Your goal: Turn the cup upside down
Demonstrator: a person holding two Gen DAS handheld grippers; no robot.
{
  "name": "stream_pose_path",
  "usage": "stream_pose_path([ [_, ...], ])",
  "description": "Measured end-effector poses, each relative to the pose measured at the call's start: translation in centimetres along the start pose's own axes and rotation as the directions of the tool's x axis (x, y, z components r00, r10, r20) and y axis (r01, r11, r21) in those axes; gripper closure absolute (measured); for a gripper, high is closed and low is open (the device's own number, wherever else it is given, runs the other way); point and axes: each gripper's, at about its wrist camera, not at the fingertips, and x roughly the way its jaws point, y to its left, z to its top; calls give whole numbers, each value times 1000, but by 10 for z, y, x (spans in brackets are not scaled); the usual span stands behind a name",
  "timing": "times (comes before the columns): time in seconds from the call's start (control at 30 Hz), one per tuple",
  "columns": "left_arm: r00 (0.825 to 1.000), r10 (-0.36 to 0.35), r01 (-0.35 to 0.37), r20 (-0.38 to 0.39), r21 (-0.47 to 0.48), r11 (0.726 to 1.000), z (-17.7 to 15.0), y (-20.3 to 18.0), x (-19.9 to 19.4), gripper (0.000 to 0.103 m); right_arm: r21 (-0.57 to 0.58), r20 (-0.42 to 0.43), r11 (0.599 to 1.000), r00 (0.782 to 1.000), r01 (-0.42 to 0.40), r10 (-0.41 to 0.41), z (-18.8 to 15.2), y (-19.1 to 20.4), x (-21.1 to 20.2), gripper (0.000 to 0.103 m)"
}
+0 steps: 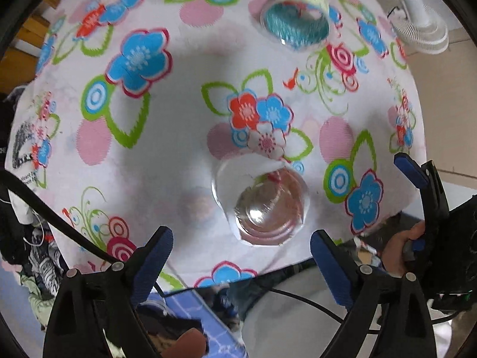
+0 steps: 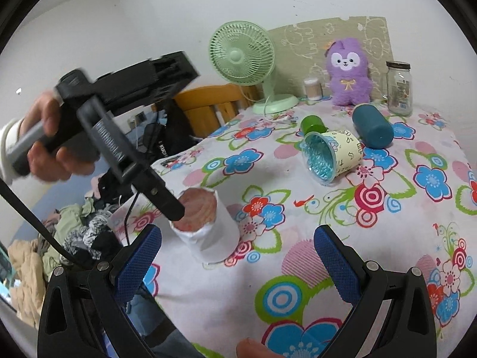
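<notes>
The counter (image 2: 298, 271) wears a flowered cloth. At its back stand a green fan (image 2: 243, 56), a purple plush toy (image 2: 348, 71) and a glass jar (image 2: 399, 88); a teal bottle (image 2: 372, 125) lies nearby. The white cup (image 2: 208, 226) stands upright, mouth up, near the front edge. A second cup (image 2: 331, 155) (blue inside) lies tipped over mid-counter. Left gripper (image 1: 241, 256) hovers above the white cup (image 1: 261, 204), fingers spread, w/ nothing held. Right gripper (image 2: 237, 259) is spread too, beside the cup.

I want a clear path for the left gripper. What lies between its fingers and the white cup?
Nothing: in the left wrist view only bare flowered tablecloth separates the open left gripper from the white cup.
</notes>
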Motion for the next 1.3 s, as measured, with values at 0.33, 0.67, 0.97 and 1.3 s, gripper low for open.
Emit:
stream_pose_path([
  [0.33, 982, -24, 31, 186, -37, 999, 4, 20, -13, 8, 3, 19, 1000, 1000, 19, -19, 20, 10, 9, 0],
  [0.67, 900, -5, 40, 437, -69, 997, -10, 24, -17, 8, -12, 44, 1000, 999, 27, -26, 41, 23, 6, 0],
  [0.97, 819, 89, -5, 566, -148, 989, -33, 36, -20, 8, -34, 86, 999, 995, 43, -40, 51, 35, 0, 0],
  [1.3, 642, 194, 6, 742, -259, 966, -65, 38, -33, 8, -86, 129, 993, 989, 81, -69, 58, 57, -11, 0],
])
